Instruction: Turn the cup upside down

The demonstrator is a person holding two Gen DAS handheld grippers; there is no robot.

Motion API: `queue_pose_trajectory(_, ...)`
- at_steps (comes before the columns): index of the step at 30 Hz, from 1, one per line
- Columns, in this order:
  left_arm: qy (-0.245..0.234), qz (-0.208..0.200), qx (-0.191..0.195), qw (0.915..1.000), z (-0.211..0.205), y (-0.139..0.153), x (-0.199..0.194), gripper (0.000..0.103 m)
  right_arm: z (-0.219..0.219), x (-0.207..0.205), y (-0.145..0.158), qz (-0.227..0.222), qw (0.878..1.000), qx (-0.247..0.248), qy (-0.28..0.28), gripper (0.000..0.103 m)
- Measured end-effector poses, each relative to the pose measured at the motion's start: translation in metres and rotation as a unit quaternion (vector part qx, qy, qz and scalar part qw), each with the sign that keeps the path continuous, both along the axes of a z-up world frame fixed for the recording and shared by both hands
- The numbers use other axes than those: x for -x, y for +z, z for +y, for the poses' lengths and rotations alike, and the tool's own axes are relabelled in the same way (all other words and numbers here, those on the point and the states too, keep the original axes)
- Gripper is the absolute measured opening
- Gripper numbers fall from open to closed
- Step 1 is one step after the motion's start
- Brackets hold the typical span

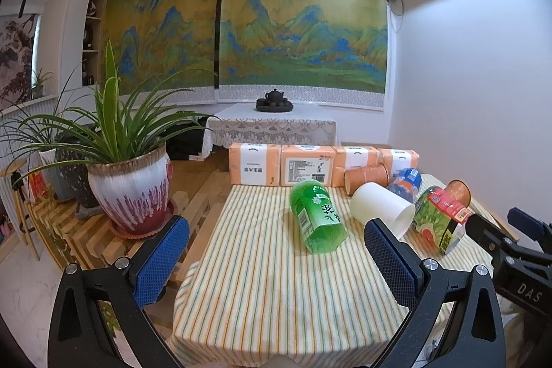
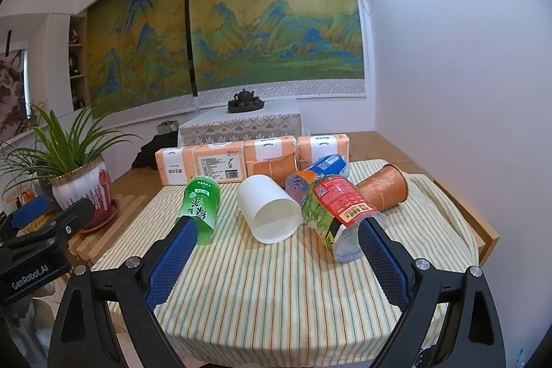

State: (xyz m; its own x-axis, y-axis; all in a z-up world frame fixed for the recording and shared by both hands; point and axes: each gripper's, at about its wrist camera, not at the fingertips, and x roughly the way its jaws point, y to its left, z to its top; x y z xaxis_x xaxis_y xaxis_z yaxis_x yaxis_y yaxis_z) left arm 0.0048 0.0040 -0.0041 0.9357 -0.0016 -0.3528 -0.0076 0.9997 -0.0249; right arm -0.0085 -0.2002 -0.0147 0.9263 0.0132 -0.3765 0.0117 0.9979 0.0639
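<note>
A white cup (image 1: 381, 207) (image 2: 270, 211) lies on its side on the striped tablecloth (image 1: 262, 285) (image 2: 262, 281), mouth toward me. A green cup (image 1: 319, 218) (image 2: 201, 207) lies to its left. A green-and-red cup (image 1: 440, 218) (image 2: 336, 212), a blue-orange cup (image 1: 405, 183) (image 2: 317, 173) and two orange cups (image 1: 367, 178) (image 2: 383, 187) lie to its right and behind. My left gripper (image 1: 276, 261) is open and empty above the near cloth. My right gripper (image 2: 276, 257) is open and empty, just short of the white cup.
A row of orange tissue packs (image 1: 300, 166) (image 2: 227, 161) lines the table's far edge. A potted plant (image 1: 132, 192) (image 2: 81, 185) stands on a wooden rack at the left. A white wall (image 2: 448, 92) is close on the right.
</note>
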Motion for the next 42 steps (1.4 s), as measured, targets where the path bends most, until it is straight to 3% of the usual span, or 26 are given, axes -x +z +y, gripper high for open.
queue_pose_trajectory(9, 0.009, 0.007, 0.002, 0.9999, 0.008, -0.004, -0.004, 0.103, 0.000, -0.049, 0.009, 0.056, 0.996, -0.003, 0.063, 0.092)
queue_pose_trajectory(12, 0.015, 0.011, 0.006, 0.9998, 0.014, -0.006, -0.005, 0.103, 0.005, -0.078, 0.011, 0.086, 0.992, 0.010, 0.092, 0.092)
queue_pose_trajectory(18, 0.028, 0.019, 0.010, 0.9994, 0.029, -0.012, -0.004, 0.103, 0.007, -0.146, 0.000, 0.173, 0.977, -0.013, 0.126, 0.092)
queue_pose_trajectory(23, 0.046, 0.024, 0.019, 0.9985, 0.044, -0.017, -0.005, 0.103, 0.019, -0.187, -0.008, 0.218, 0.966, 0.030, 0.133, 0.091)
queue_pose_trajectory(25, 0.052, 0.025, 0.023, 0.9981, 0.050, -0.019, -0.006, 0.103, 0.022, -0.203, -0.011, 0.246, 0.959, 0.040, 0.137, 0.086)
queue_pose_trajectory(33, 0.062, 0.030, 0.029, 0.9972, 0.060, -0.022, -0.011, 0.103, 0.031, -0.244, -0.035, 0.330, 0.931, 0.096, 0.125, 0.081)
queue_pose_trajectory(37, 0.063, 0.031, 0.031, 0.9971, 0.063, -0.023, -0.013, 0.103, 0.032, -0.252, -0.044, 0.352, 0.921, 0.112, 0.124, 0.081)
queue_pose_trajectory(42, 0.063, 0.029, 0.031, 0.9971, 0.064, -0.021, -0.014, 0.103, 0.034, -0.253, -0.050, 0.361, 0.915, 0.138, 0.116, 0.071)
